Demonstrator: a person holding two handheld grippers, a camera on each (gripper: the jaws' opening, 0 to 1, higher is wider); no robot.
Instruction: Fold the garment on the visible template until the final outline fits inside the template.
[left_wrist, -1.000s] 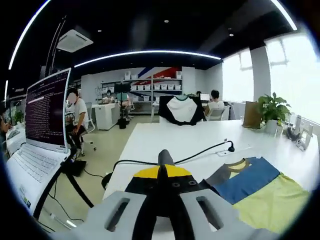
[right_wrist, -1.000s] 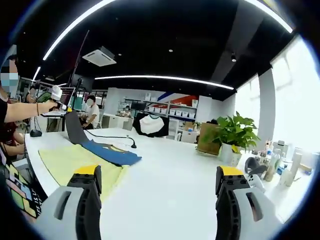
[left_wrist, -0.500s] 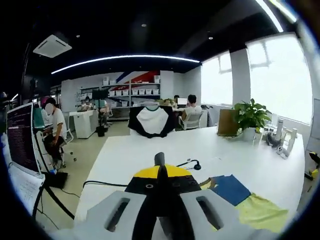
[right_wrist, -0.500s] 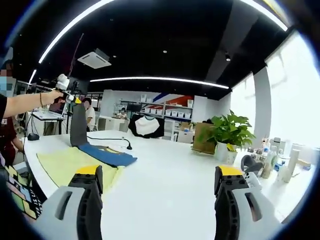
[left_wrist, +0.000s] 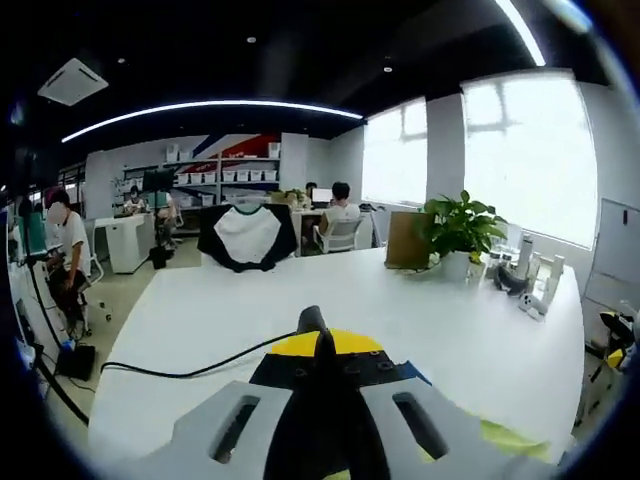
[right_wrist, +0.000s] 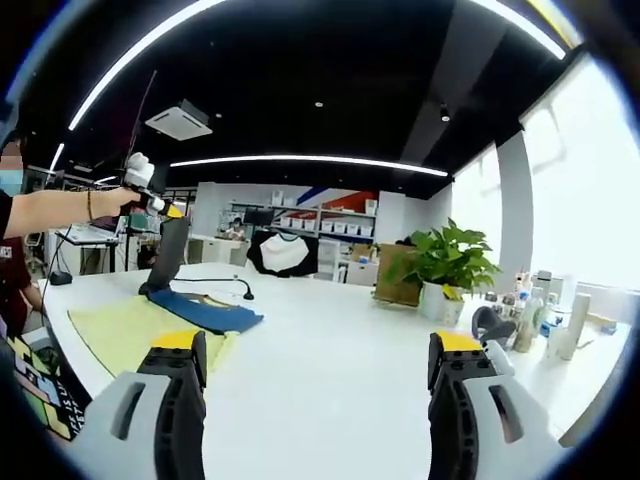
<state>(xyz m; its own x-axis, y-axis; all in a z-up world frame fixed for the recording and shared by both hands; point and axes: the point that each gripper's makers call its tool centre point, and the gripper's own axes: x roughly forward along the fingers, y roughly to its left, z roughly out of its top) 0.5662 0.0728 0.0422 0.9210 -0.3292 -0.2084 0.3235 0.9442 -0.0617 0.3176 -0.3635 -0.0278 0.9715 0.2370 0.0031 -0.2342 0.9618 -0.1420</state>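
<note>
1. Since the earlier frames, the grey sleeve of the garment (right_wrist: 165, 318) has been lifted higher off the white worktop (right_wrist: 330, 350) by the left hand-held gripper (right_wrist: 150, 197).
2. In the left gripper view, the left hand-held gripper's jaws are seen pressed together on dark fabric, with a black cable (left_wrist: 190, 366) trailing across the worktop beyond them.
3. The right hand-held gripper (right_wrist: 318, 375) is held spread apart, with nothing between its jaws.
4. The yellow-and-blue garment lies flat on the worktop, left of the potted plant (right_wrist: 442, 270).
</note>
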